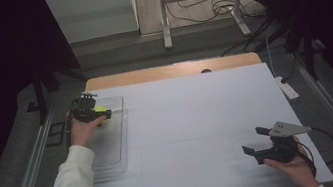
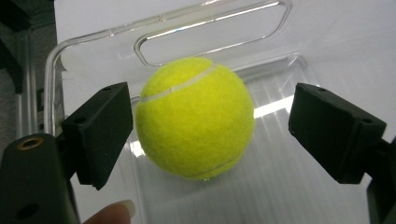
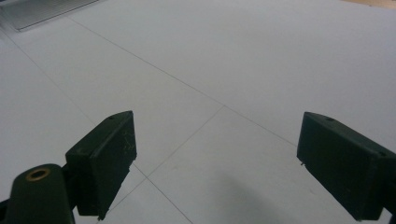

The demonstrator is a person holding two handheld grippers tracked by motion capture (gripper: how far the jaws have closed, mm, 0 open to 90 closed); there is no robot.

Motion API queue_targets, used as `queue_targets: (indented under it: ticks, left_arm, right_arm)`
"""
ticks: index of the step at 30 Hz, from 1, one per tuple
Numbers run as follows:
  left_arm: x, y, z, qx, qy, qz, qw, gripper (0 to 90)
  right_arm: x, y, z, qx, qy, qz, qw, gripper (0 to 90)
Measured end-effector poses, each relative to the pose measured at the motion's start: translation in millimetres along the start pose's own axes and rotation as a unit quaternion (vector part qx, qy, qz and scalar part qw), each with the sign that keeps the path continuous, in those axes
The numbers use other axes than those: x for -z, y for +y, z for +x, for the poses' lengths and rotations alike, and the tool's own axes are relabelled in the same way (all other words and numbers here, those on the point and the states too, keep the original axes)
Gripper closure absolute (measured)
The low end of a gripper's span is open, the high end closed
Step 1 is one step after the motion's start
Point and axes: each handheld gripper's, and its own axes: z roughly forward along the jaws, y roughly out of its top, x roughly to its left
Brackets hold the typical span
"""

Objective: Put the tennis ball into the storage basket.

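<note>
The left gripper [image 2: 205, 135] is positioned over the far end of a clear plastic tray [image 1: 113, 152], which lies along the left edge of the white table [image 1: 199, 118]. A yellow tennis ball [image 2: 195, 117] rests in the tray near its handle slot, between the jaws. The jaws are released: the right pad stands clear of the ball, and the left pad sits just beside it. The right gripper [image 1: 257, 141] is held above the near right corner of the table, jaws spread wide with nothing between them.

no readable text, label, brand or number on anything
</note>
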Motion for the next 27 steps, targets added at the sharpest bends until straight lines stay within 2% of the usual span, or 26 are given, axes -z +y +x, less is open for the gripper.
queue_targets:
  ticks: [3, 7, 12, 20, 22, 24, 27]
  left_arm:
    - [5.1, -0.8, 0.8, 0.001, -0.003, -0.012, 0.9999, 15.3]
    - [13.3, -3.1, 3.1, 0.012, -0.015, -0.037, 0.9991, 15.1]
    - [21.1, -7.4, 8.0, 0.018, -0.021, -0.054, 0.9982, 15.3]
    - [34.9, -16.9, 8.4, 0.022, -0.045, -0.082, 0.9954, 15.5]
    - [39.6, -19.2, 6.9, 0.021, -0.059, -0.093, 0.9937, 15.6]
    - [46.6, -21.6, 4.5, 0.02, -0.078, -0.111, 0.9906, 15.9]
    - [54.9, -24.3, -0.3, 0.009, -0.086, -0.126, 0.9883, 16.8]
  right_arm:
    - [0.1, -0.3, -0.3, -0.001, -0.001, 0.0, 1.0, 12.3]
    - [0.4, -0.9, -0.6, -0.003, 0.0, 0.0, 1.0, 12.3]
    - [0.9, -1.6, -1.9, -0.006, 0.001, 0.0, 1.0, 12.3]
    - [1.8, -4.4, -5.0, -0.014, 0.003, -0.001, 0.9999, 12.3]
    - [2.8, -4.3, -5.1, -0.014, 0.001, -0.001, 0.9999, 12.3]
    - [2.1, -3.9, -5.0, -0.013, 0.002, -0.002, 0.9999, 12.3]
    - [1.1, -3.7, -3.8, -0.011, 0.001, 0.001, 0.9999, 12.3]
